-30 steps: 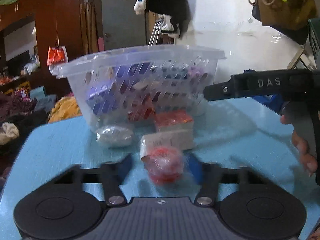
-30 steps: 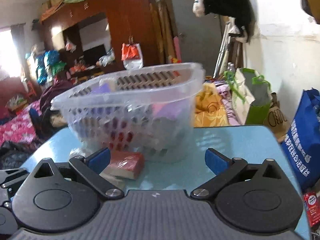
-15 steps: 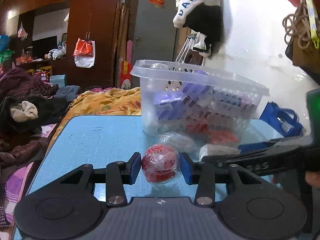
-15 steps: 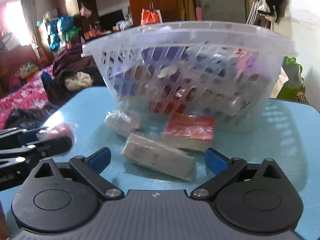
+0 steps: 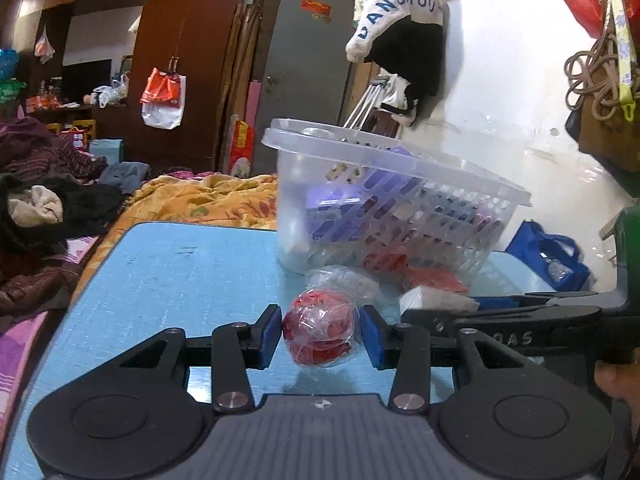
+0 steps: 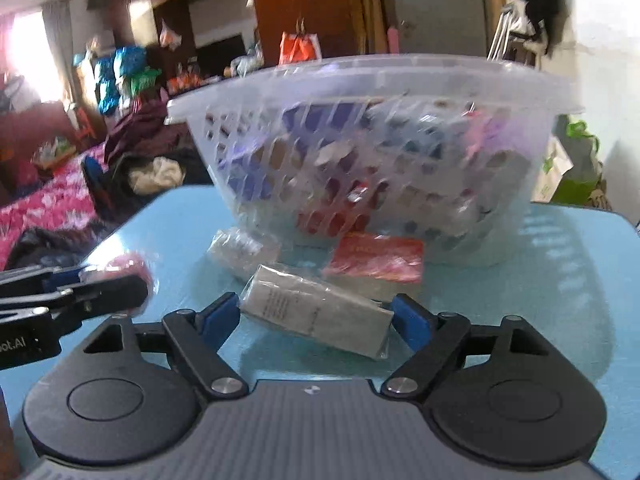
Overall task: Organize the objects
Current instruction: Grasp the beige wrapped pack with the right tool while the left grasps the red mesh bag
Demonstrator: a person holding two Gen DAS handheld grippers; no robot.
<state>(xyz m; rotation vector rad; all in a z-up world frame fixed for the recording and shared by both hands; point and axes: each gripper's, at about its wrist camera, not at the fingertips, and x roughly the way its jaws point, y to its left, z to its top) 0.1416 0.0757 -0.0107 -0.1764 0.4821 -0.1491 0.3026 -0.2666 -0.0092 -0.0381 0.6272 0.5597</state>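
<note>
My left gripper (image 5: 322,334) is shut on a red ball in clear wrap (image 5: 320,326), held just above the blue table (image 5: 180,272). The right wrist view shows that gripper (image 6: 80,292) with the ball at the left edge. My right gripper (image 6: 316,316) is low over the table and its jaws are closing. A white wrapped box (image 6: 316,314) lies on the table between them, the pads close to its ends. Behind it stands a clear slotted basket (image 6: 360,68) holding several packets. In the left wrist view the right gripper (image 5: 480,312) reaches in from the right.
A red packet (image 6: 380,256) and a clear-wrapped silvery bundle (image 6: 240,248) lie against the basket's front. A hand (image 5: 612,380) holds the right gripper's handle. Beds piled with clothes lie beyond the table's left edge. A blue bag (image 5: 552,256) sits right of the basket.
My left gripper swung left with the ball still gripped, so the basket now sits to the right. My right gripper came closer and lower, and its jaws narrowed around the white box.
</note>
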